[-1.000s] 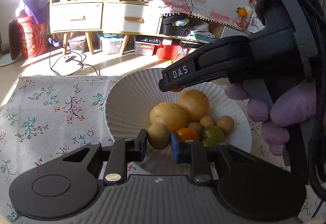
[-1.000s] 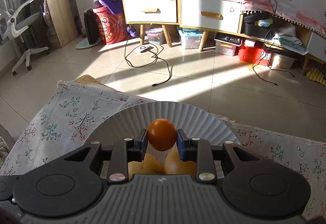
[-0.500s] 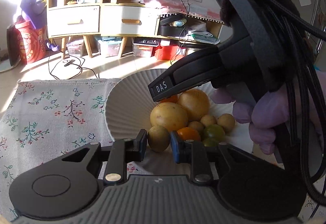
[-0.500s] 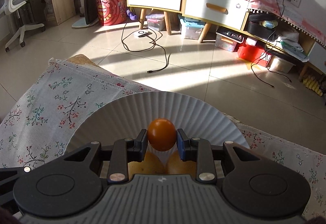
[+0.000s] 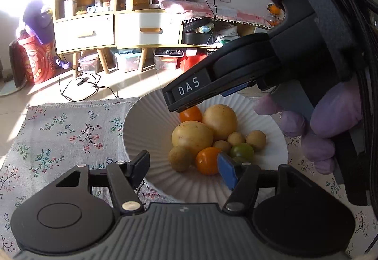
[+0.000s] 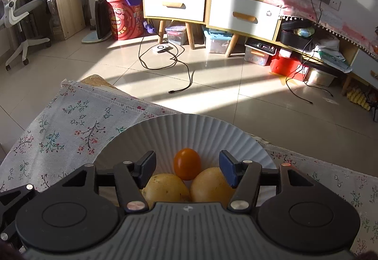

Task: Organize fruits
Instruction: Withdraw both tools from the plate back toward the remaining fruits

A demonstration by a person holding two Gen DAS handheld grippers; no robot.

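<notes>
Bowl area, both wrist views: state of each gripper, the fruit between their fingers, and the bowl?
left gripper: open, jaws just opened, nothing pressed.
small brown fruit: released, resting in the bowl against the other fruit.
right gripper: open, jaws just opened, pads clear of the fruit.
orange fruit: released, sitting on two large yellow fruits.
white bowl: upright on the floral cloth, holding fruit.

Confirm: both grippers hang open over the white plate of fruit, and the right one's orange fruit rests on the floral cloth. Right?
Not quite. In the right wrist view the orange fruit rests in the white plate, against two yellow fruits, not on the floral cloth. The left gripper and right gripper have just opened.
</notes>
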